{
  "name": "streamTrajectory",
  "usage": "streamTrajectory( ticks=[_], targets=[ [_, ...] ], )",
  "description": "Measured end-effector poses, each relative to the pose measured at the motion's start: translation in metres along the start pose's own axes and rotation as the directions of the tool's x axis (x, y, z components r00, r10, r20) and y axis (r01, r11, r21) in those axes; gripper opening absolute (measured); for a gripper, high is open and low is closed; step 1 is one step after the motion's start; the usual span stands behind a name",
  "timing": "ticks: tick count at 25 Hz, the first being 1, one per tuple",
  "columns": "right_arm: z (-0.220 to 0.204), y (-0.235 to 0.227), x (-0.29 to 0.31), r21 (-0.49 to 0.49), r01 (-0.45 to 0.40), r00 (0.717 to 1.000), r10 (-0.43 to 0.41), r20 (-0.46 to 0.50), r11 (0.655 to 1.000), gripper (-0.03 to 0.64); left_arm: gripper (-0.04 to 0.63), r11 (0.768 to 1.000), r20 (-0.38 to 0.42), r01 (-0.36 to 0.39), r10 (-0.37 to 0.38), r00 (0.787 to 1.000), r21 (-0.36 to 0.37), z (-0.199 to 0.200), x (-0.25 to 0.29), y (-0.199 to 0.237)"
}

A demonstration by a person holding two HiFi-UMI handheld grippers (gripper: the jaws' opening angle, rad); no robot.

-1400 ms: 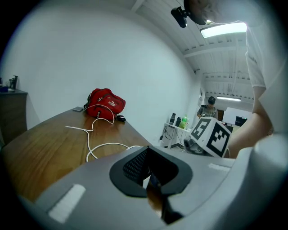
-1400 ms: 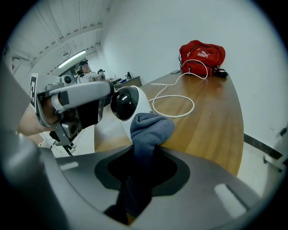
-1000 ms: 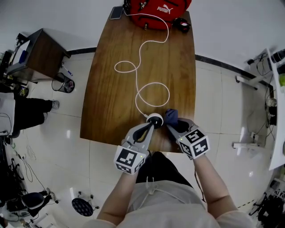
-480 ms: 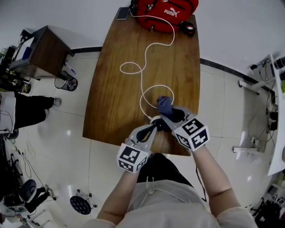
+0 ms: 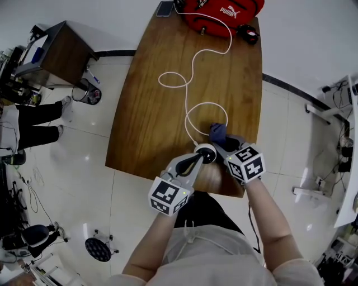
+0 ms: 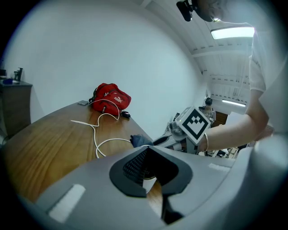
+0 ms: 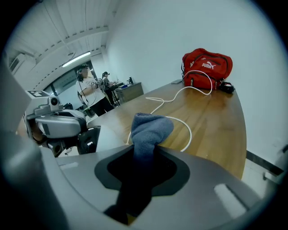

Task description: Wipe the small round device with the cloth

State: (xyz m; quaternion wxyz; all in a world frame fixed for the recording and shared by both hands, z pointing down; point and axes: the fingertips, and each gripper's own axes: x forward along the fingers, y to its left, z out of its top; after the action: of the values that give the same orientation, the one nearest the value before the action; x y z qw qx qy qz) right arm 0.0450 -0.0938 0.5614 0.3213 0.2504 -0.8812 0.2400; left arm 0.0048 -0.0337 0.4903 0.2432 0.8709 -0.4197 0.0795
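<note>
The small round device (image 5: 207, 152), a white ring with a dark centre, lies near the front edge of the wooden table (image 5: 145, 111), on the end of a white cable (image 5: 190, 72). My left gripper (image 5: 197, 159) is shut, with its fingertips at the device's near rim; a white sliver shows between its pads in the left gripper view. My right gripper (image 5: 221, 143) is shut on a bunched blue cloth (image 5: 217, 132) (image 7: 150, 128), which sticks out past the jaws just right of and beyond the device. The cloth (image 6: 140, 140) and the right gripper's marker cube (image 6: 194, 123) also show in the left gripper view.
A red bag (image 5: 224, 11) (image 7: 207, 66), a phone (image 5: 165, 8) and a small black object (image 5: 248, 32) lie at the table's far end. The cable loops across the middle. A dark cabinet (image 5: 53, 50) and a seated person (image 5: 28, 123) are off to the left.
My right gripper carried the cloth from the device's right side across over it, then drew back to the right, so the device shows whole again. The left gripper kept its hold.
</note>
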Motion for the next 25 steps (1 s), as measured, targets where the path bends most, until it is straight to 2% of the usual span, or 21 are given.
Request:
streamTrajectory(
  ticks=[5, 8, 11, 13, 17, 20, 25],
  targets=[
    [-0.03, -0.007, 0.013, 0.113, -0.034, 0.998, 0.04, -0.049, 0.993, 0.107, 0.008, 1.0, 0.017, 0.008, -0.007, 1.0, -0.014, 0.0, 0.002, 0.003],
    [-0.031, -0.009, 0.008, 0.139, -0.035, 0.998, 0.042, -0.046, 0.99, 0.107, 0.008, 1.0, 0.009, 0.021, -0.021, 1.0, -0.018, -0.001, 0.003, 0.003],
    [0.004, -0.01, -0.013, 0.11, -0.035, 0.999, 0.032, 0.025, 0.993, 0.107, 0.008, 0.999, -0.012, 0.03, -0.03, 0.999, -0.011, -0.002, 0.004, 0.001],
    [0.038, -0.005, -0.028, 0.071, -0.065, 0.995, 0.059, 0.084, 0.995, 0.107, 0.007, 1.0, -0.028, 0.03, -0.03, 0.999, -0.009, -0.003, 0.004, 0.001],
    [0.093, 0.026, -0.04, -0.002, -0.211, 0.969, 0.21, 0.128, 0.977, 0.107, 0.006, 1.0, -0.051, 0.026, -0.026, 0.998, -0.002, -0.002, 0.004, 0.001],
    [0.099, 0.046, -0.028, -0.032, -0.27, 0.958, 0.272, 0.088, 0.962, 0.107, 0.006, 1.0, -0.057, 0.028, -0.029, 0.998, -0.002, -0.003, 0.004, 0.001],
    [0.071, 0.043, 0.0, -0.066, -0.235, 0.972, 0.235, -0.003, 0.97, 0.107, 0.006, 1.0, -0.054, 0.029, -0.03, 0.998, -0.006, -0.002, 0.004, 0.0]
  ],
)
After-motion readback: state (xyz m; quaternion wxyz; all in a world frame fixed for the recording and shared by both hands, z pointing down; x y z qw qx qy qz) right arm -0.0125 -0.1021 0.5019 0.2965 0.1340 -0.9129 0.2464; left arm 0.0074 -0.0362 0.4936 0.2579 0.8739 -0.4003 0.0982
